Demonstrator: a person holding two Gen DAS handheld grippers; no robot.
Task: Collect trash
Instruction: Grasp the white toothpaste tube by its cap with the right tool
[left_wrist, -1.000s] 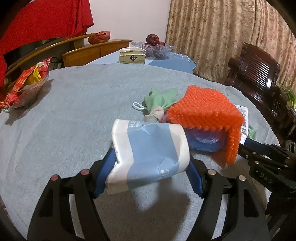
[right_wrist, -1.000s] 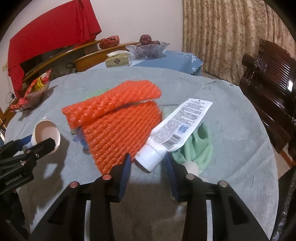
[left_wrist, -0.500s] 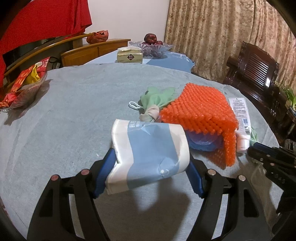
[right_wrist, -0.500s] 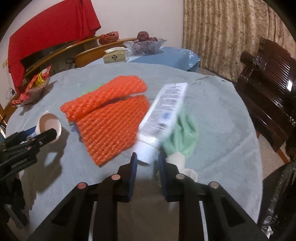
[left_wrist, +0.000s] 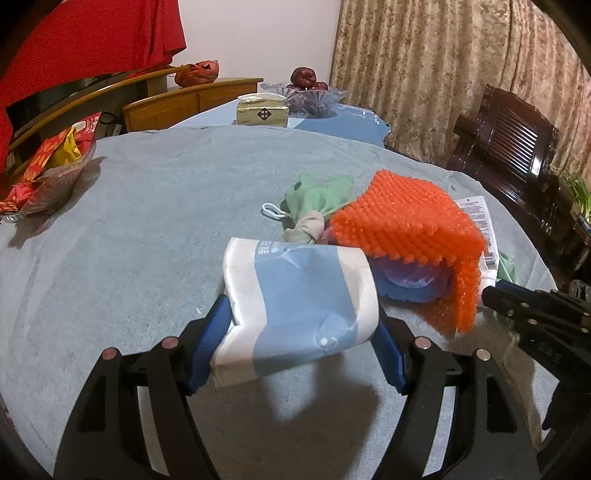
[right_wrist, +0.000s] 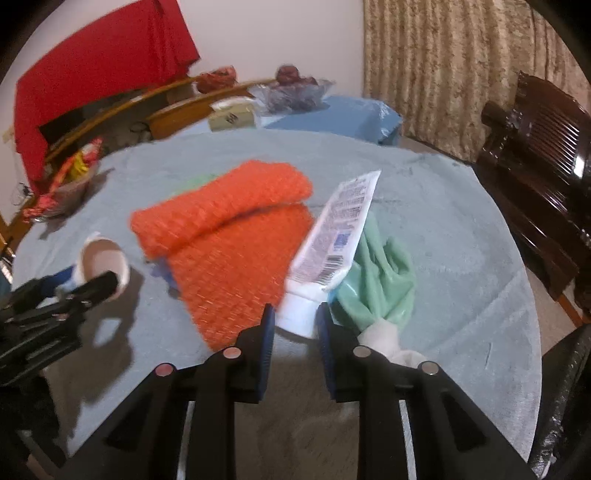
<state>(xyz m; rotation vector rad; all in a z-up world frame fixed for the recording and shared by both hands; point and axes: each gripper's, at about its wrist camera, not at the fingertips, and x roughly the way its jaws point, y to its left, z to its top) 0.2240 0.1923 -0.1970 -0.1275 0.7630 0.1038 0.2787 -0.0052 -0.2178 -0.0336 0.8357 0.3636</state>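
- The left gripper (left_wrist: 301, 328) has its jaws clenched on a crushed paper cup (left_wrist: 295, 306), pinched across its flattened sides so the soft blue-and-white wall buckles; the cup casts a shadow on the cloth below, so I judge it is carried clear of the bench for disposal.
- The right gripper (right_wrist: 293, 323) has its jaws clamped on the cap end of a white plastic tube (right_wrist: 332, 240). The tube's flat, printed, crimped tail tilts up and away from the jaws, which suggests it is being lifted by its stiffest part.
- Just right of the right jaws, touching the tube, lies a limp green cloth (right_wrist: 376, 280) with a knotted pale end, crumpled and soft.
- Just left of and beyond those jaws lies a folded orange foam net (right_wrist: 236, 236), nubbly and springy; it drapes over something blue-purple that I cannot identify.
- All remaining trash rests on the bench (left_wrist: 147, 221), covered in grey, slightly napped fabric.
- Far left of both jaws sits a dish of red snack wrappers (left_wrist: 48, 173), glossy and crinkled.
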